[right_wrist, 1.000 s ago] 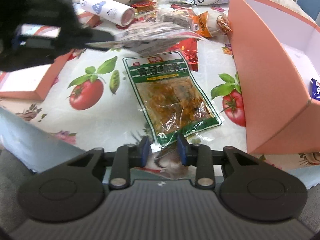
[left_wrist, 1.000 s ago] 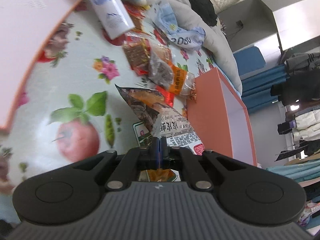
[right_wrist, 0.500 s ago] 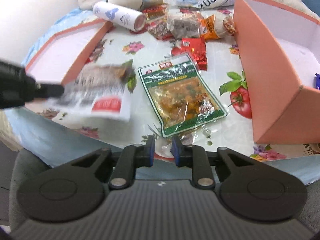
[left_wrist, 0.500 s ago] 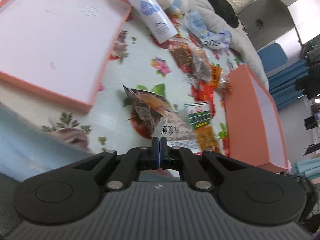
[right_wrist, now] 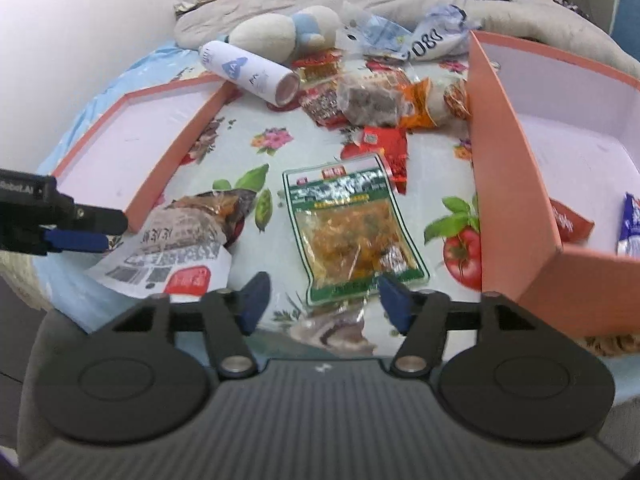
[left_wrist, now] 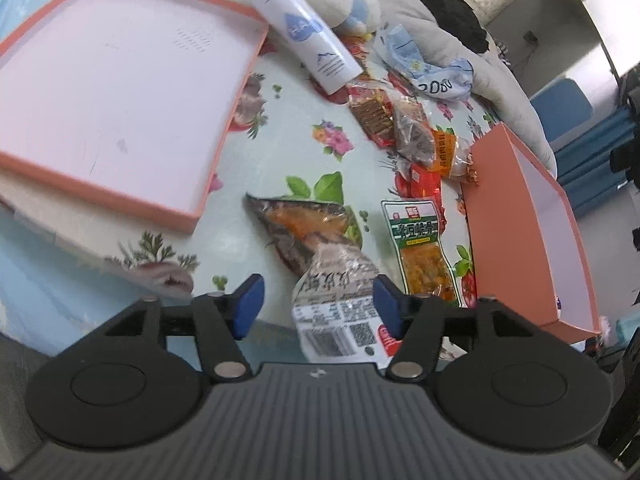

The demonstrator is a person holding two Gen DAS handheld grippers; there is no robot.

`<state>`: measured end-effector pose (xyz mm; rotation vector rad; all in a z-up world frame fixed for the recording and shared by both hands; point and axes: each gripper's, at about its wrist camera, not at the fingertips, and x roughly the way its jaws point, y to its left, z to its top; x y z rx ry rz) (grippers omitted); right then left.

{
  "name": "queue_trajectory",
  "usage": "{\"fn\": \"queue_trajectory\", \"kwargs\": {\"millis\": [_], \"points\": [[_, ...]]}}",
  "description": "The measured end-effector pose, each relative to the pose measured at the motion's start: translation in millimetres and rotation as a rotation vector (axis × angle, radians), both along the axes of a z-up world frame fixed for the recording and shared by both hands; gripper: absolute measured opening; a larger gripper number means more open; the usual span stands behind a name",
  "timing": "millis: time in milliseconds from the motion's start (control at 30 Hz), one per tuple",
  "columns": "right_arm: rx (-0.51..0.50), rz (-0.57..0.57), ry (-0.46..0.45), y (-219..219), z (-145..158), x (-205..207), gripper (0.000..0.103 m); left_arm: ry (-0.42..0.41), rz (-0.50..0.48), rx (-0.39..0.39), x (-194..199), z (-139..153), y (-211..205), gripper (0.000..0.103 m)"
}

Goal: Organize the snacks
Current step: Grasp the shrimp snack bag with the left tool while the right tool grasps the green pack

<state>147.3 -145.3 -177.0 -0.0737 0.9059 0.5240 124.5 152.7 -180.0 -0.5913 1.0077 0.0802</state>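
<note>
Change since a second ago: left gripper [left_wrist: 316, 306] was clamped on the grey snack packet [left_wrist: 320, 264] and carried it in the air; its jaws have just been opening and the packet now lies on the tablecloth [left_wrist: 280, 128].
Left gripper: jaws apart, blue pads [left_wrist: 248, 306] clear of the packet, whose white printed end sits between them without being pressed (seen from the right wrist, it hangs just left of the packet).
Right gripper [right_wrist: 324, 306]: jaws have also just been opening and stand wide; the lower edge of the green snack packet [right_wrist: 348, 236] lies between the fingertips, not gripped.
Grey snack packet: flat on the flowered cloth near the table's front edge, just beside the corner of the shallow pink lid [left_wrist: 112, 92], its white end over the edge of the cloth.
Green snack packet: flat on the cloth between the grey packet and the deep pink box [right_wrist: 516, 184], apart from both.
Deep pink box: holds a red packet [right_wrist: 570, 222] and a blue-and-white packet [right_wrist: 630, 226] at its near end.
Farther back: heap of small snack packets [right_wrist: 376, 100], a white spray can [right_wrist: 248, 72] lying on its side against the lid's far corner, a plush toy [right_wrist: 280, 32].
</note>
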Motion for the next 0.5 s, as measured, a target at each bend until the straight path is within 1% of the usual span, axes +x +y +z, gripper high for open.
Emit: {"fn": "queue_trajectory", "kwargs": {"millis": [33, 67, 100, 167, 233, 300, 367, 433, 500], "points": [[-0.006, 0.011, -0.005, 1.8, -0.3, 2.1, 0.072, -0.001, -0.009, 0.009, 4.1, 1.3, -2.3, 0.072], [-0.01, 0.019, 0.009, 3.9, -0.5, 5.3, 0.075, -0.003, -0.024, 0.019, 9.1, 2.4, -5.4, 0.078], [0.002, 0.03, 0.035, 5.9, -0.3, 9.3, 0.075, -0.004, -0.037, 0.029, 13.9, 2.7, -8.2, 0.082], [0.012, 0.064, 0.043, 12.1, 1.8, 14.1, 0.075, -0.005, -0.054, 0.045, 23.9, 1.3, -13.7, 0.083], [-0.044, 0.082, -0.001, 20.5, 2.7, 16.1, 0.078, 0.008, -0.071, 0.044, 34.5, -4.1, -17.6, 0.083], [-0.091, 0.088, -0.038, 25.8, -0.5, 20.8, 0.086, 0.03, -0.077, 0.042, 45.4, -12.3, -20.8, 0.083], [-0.112, 0.087, -0.03, 26.3, -7.3, 29.7, 0.087, 0.042, -0.081, 0.06, 53.5, -17.9, -23.7, 0.083], [-0.123, 0.077, -0.016, 25.1, -14.2, 39.4, 0.087, 0.037, -0.075, 0.099, 58.8, -22.3, -26.5, 0.083], [-0.109, 0.061, -0.003, 23.1, -18.8, 49.3, 0.087, 0.046, -0.071, 0.119, 64.4, -28.7, -28.4, 0.083]]}}
